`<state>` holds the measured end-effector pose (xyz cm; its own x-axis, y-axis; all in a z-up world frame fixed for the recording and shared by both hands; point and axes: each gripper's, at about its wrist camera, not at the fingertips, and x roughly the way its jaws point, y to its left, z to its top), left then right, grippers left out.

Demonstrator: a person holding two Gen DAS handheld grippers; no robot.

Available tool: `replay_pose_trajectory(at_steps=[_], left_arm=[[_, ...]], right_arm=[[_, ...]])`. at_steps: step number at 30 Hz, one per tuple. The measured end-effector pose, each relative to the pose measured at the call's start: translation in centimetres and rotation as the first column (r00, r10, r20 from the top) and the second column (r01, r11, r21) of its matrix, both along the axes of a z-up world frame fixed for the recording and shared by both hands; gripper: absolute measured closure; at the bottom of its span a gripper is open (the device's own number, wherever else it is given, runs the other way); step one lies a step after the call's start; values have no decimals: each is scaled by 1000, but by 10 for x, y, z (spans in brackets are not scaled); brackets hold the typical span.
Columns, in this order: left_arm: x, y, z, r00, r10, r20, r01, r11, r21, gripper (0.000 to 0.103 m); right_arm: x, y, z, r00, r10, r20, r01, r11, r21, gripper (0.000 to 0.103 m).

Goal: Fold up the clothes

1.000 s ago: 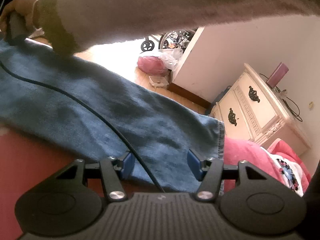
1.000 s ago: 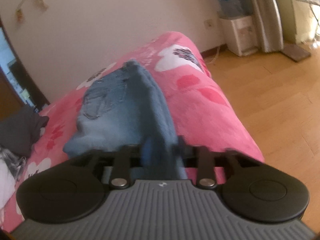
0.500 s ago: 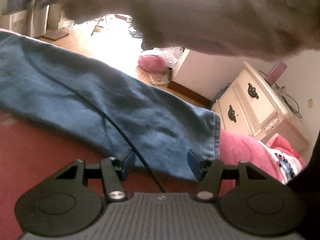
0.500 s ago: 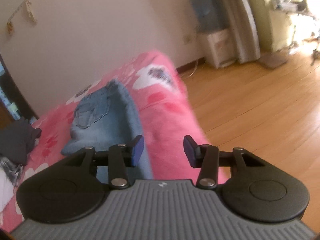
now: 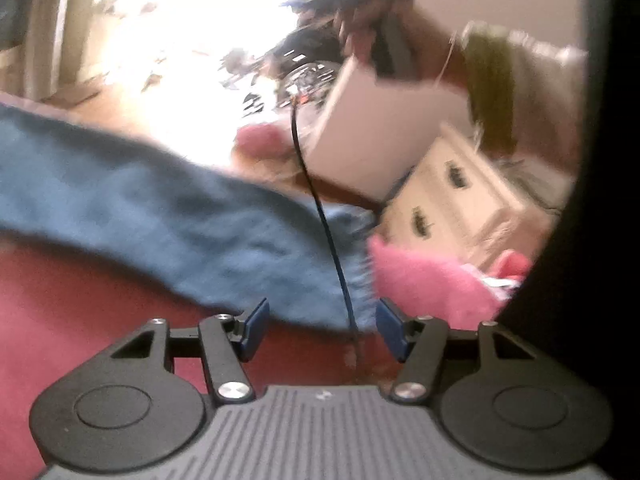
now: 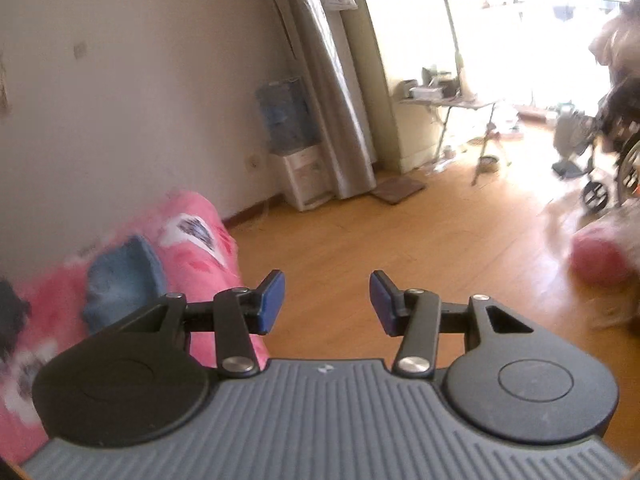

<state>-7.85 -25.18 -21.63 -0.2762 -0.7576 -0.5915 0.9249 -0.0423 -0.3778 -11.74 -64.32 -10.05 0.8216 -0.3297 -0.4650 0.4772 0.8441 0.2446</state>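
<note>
Pink bed point(image 6: 200, 240) carries jeans point(image 5: 180, 220) just ahead of your left tool point(image 5: 318, 330).
Its jaws are opening, empty; your right tool point(image 6: 327, 304) gapes empty, freed to regrip.

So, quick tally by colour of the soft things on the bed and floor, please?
Blue: 1, the jeans
Pink: 1, the blanket
Dark grey: 1, a garment at the frame edge, blurred
Red: 1, a bag on the floor
Total: 4

In the right wrist view, bare wooden floor point(image 6: 400, 248) lies open mid-frame. In the left wrist view, a thin black cable point(image 5: 320, 216) crosses centre over blue denim jeans point(image 5: 168, 216); a cream drawer chest point(image 5: 452, 200) blocks the right.
</note>
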Motion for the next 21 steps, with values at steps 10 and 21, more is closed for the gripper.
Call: replay_pose_trajectory(at_steps=[10, 21], left_arm=[[43, -2, -14, 967, 121, -224, -94, 988, 125, 36], [74, -29, -36, 893, 312, -323, -210, 926, 313, 38]], right_arm=[[-45, 22, -64, 957, 220, -190, -187, 966, 176, 57], [27, 56, -113, 823, 536, -191, -433, 807, 401, 57]])
